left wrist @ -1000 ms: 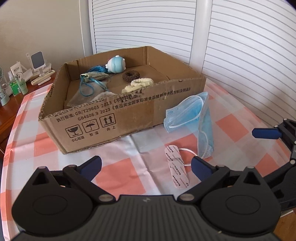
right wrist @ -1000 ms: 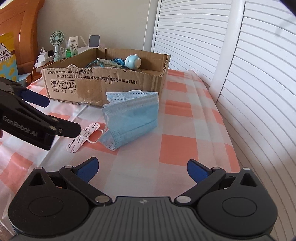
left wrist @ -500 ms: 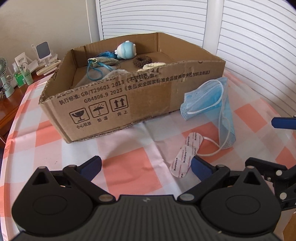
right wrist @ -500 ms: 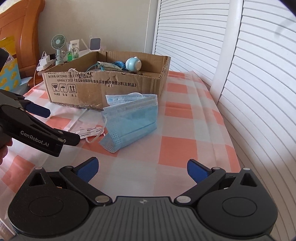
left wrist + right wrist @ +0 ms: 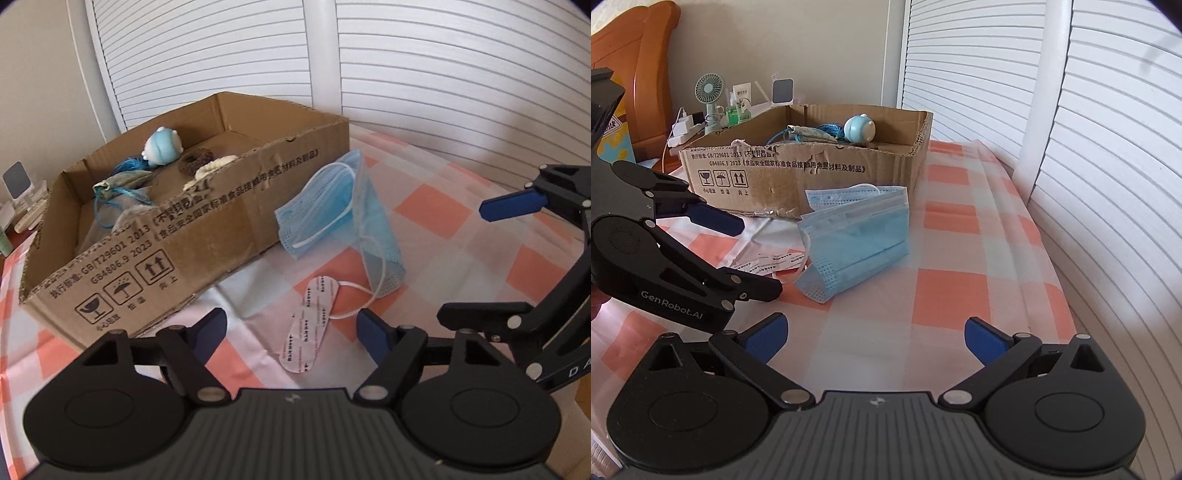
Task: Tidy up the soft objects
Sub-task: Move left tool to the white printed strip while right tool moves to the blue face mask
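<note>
A blue face mask (image 5: pixel 332 210) (image 5: pixel 857 236) lies on the checked cloth against the cardboard box (image 5: pixel 184 240) (image 5: pixel 783 173). Two white plaster strips (image 5: pixel 306 328) (image 5: pixel 764 262) lie just in front of it, on one ear loop. My left gripper (image 5: pixel 291 332) (image 5: pixel 757 256) hovers low over the strips. Its jaws are closing with the strips between them, and the pads are clear of them. My right gripper (image 5: pixel 875 334) (image 5: pixel 461 264) stands open and empty to the right of the mask. The box holds a blue plush toy (image 5: pixel 162 146), a brown scrunchie (image 5: pixel 195 160), a cream piece and a corded mesh pouch (image 5: pixel 122 184).
White louvred doors (image 5: pixel 1071 147) run close along the right and far sides of the table. A small fan (image 5: pixel 709 88), bottles and a phone stand (image 5: pixel 783 90) crowd the far left corner by a wooden headboard (image 5: pixel 646 55).
My left gripper has rolled and its fingers have drawn closer together, and the plaster strips now lie between them. The right gripper has stayed put.
</note>
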Action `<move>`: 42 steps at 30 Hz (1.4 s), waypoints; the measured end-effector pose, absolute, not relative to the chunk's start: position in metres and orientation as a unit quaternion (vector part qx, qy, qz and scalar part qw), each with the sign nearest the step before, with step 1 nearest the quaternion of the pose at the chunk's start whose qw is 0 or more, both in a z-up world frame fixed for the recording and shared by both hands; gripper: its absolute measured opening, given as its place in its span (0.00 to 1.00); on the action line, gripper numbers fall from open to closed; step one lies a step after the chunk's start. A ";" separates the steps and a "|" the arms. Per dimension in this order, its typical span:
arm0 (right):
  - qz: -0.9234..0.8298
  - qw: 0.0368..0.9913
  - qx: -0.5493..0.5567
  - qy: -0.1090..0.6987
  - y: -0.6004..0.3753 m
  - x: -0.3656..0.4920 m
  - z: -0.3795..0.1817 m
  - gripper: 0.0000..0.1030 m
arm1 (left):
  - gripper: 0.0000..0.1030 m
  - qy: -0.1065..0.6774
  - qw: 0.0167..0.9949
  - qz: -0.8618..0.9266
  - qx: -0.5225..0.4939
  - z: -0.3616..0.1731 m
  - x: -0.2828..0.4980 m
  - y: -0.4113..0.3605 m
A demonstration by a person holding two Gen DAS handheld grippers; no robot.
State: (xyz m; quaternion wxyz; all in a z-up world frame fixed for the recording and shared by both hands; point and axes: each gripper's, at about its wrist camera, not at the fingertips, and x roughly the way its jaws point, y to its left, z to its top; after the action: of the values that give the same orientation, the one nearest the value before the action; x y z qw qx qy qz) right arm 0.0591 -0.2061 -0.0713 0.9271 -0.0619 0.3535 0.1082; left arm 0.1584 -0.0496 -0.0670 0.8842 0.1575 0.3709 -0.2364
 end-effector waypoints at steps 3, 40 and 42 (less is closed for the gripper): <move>0.107 0.927 -0.061 0.353 -0.207 0.059 -0.071 1.00 | 0.55 0.382 0.877 -0.258 0.133 -0.066 0.164 -0.050; 0.125 0.919 -0.161 0.337 -0.218 0.102 -0.075 1.00 | 0.16 0.410 0.890 -0.192 0.048 -0.059 0.137 0.016; 0.134 0.916 -0.171 0.336 -0.215 0.110 -0.078 1.00 | 0.16 0.411 0.890 -0.191 0.046 -0.060 0.137 0.016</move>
State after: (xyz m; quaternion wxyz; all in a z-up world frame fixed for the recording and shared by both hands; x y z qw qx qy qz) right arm 0.1096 -0.2150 -0.0777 0.9165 -0.1710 0.3360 0.1337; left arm 0.1370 0.0164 -0.0601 0.8903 0.0464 0.4107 -0.1911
